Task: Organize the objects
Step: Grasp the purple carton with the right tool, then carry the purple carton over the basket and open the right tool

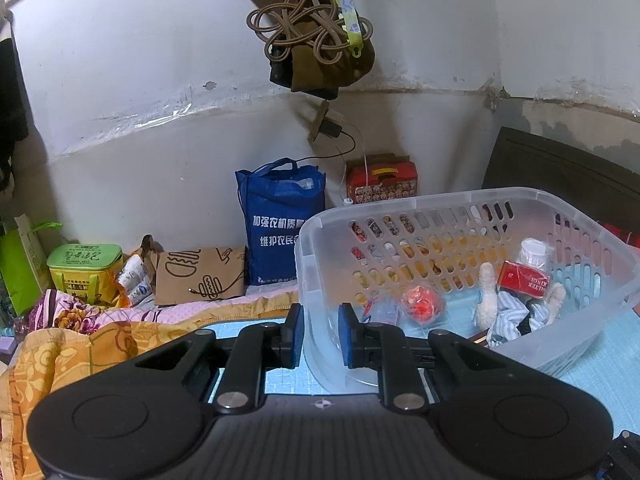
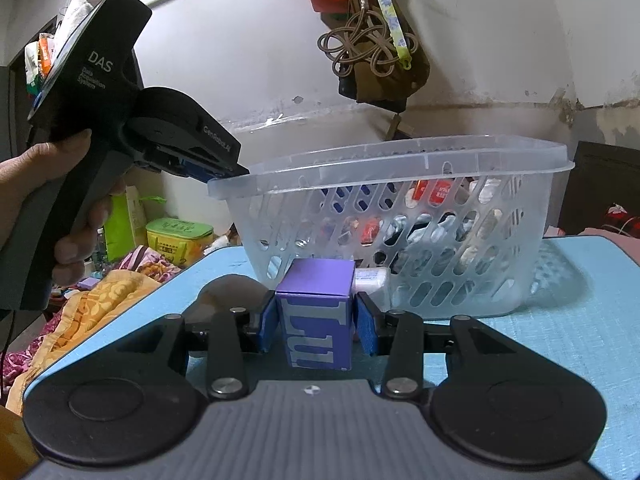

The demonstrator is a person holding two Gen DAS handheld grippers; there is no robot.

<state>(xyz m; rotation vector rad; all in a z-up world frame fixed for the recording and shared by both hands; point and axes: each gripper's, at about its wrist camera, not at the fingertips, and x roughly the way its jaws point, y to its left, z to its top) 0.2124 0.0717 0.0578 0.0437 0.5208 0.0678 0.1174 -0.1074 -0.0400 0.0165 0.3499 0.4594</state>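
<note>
A blue bag (image 1: 280, 220) stood by the wall — a red box (image 1: 382, 179) beside it, a green tin (image 1: 85, 266) and brown paper bag (image 1: 200, 276) nearby.

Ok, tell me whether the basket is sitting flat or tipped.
Tipped. The left gripper clamps the basket rim at one corner; that end hangs clear of the mat, the far end still resting on it.

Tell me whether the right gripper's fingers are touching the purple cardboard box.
Touching. The right wrist view shows the right gripper with both blue-padded fingers pressed against the sides of the purple cardboard box, no gap visible.
</note>
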